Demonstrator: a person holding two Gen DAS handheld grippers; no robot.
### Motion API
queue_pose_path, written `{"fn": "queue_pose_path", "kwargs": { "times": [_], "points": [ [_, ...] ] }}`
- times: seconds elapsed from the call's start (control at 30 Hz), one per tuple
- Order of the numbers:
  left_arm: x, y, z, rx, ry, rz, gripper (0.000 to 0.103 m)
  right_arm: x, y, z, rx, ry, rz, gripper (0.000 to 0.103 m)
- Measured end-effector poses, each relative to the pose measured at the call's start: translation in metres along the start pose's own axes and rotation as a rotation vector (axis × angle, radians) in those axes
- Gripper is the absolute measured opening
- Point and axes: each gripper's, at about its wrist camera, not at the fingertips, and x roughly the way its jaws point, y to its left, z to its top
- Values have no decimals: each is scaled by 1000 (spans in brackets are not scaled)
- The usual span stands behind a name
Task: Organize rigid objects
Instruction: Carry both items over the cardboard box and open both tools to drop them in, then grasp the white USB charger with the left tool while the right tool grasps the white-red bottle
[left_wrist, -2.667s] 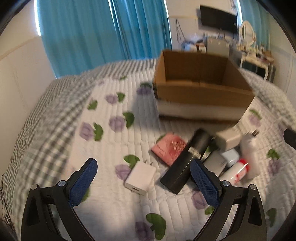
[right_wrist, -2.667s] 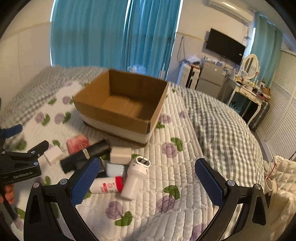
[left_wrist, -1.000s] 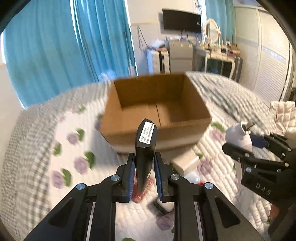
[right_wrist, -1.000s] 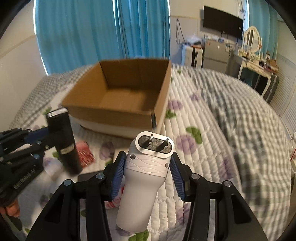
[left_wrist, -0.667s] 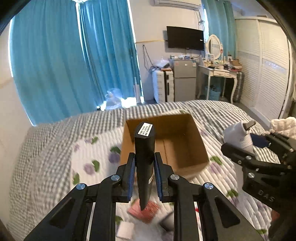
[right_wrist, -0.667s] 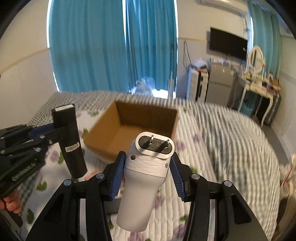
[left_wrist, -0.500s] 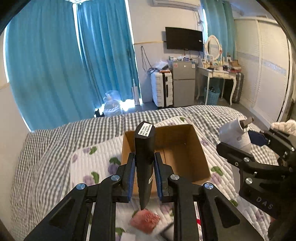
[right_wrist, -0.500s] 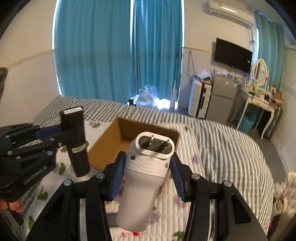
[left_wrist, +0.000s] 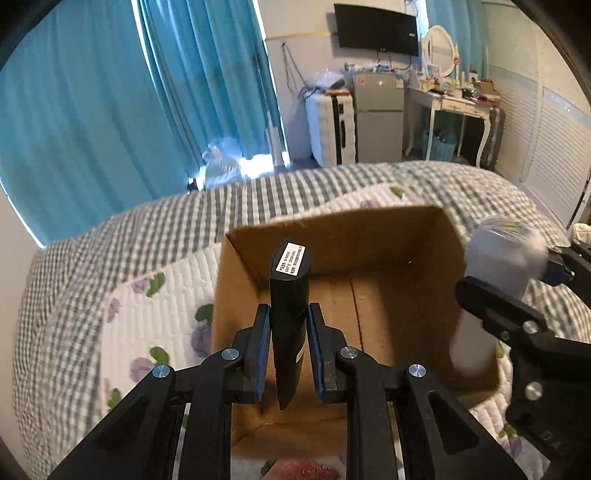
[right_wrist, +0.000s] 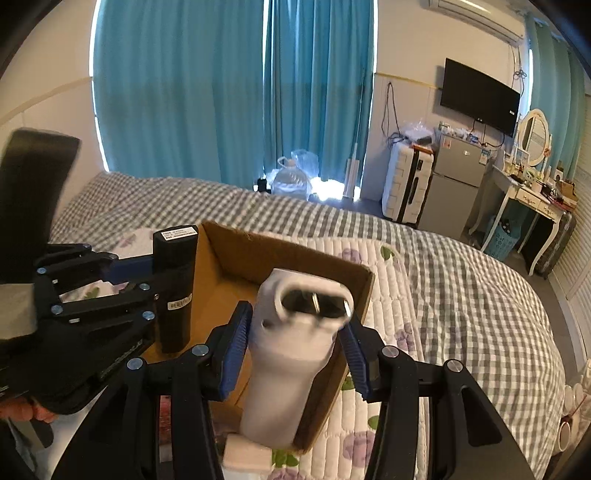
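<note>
Left tool (left_wrist: 289, 354): clamped on the black rectangular device (left_wrist: 289, 317), held upright, white label on its top end; it hangs over the left half of the open cardboard box (left_wrist: 402, 236).

Right tool (right_wrist: 295, 350): pads look slightly parted around the white plug-in device (right_wrist: 291, 354), prongs up, blurred; whether the pads grip it or have let go cannot be told. It hangs over the box's right side.

Step in hand, judged: placing both items in the box. Done well, each is lowered close to the box floor before release, black device to the left, white one to the right, so they do not knock together or tip against the walls.

Surroundings: box sits on the floral quilt (left_wrist: 162, 314) of the bed (right_wrist: 480, 295); a pink item (left_wrist: 303, 472) and a white block (right_wrist: 247, 458) lie on the quilt at the box's near wall.

Obstructions: the two tools work close together over one opening; near box wall.
</note>
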Motion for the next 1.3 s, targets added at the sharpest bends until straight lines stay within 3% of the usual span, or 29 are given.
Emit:
{"fn": "queue_pose_path", "kwargs": {
  "times": [0.33, 0.4, 0.47, 0.57, 0.6, 0.67, 0.7, 0.83, 0.93, 1.03, 1.07, 1.3],
  "points": [
    [13, 1, -3, -1, -25, 21, 24, 23, 5, -8, -28, 43, 3, 44],
    [13, 3, -2, 0, -28, 32, 31, 26, 4, -6, -23, 42, 9, 44],
    [7, 8, 1, -20, -42, 27, 48, 28, 2, -4, -9, 40, 19, 44],
    [-5, 16, 2, -45, -76, 15, 53, 30, 0, -3, 31, 58, 50, 44],
    [-9, 17, 2, -50, -83, 10, 53, 31, -2, -2, 38, 55, 51, 47],
    [-20, 19, 2, -61, -98, 2, 64, 26, -3, -1, 47, 43, 34, 73],
    [-28, 20, 1, -64, -110, 3, 68, 21, -4, -1, 53, 31, 24, 77],
    [-59, 25, -8, -59, -148, 19, 75, -11, -5, 0, 67, 1, -7, 79],
    [-88, 29, -22, -72, -176, 12, 89, -44, -4, -8, 65, -26, -39, 86],
    [-111, 32, -37, -76, -203, 31, 95, -77, 0, -21, 52, -43, -66, 90],
    [-119, 33, -44, -80, -211, 44, 102, -87, 3, -25, 50, -47, -71, 91],
    [-149, 39, -103, -122, -196, 68, 103, -143, 22, -66, 30, -78, -76, 103]
  ]
}}
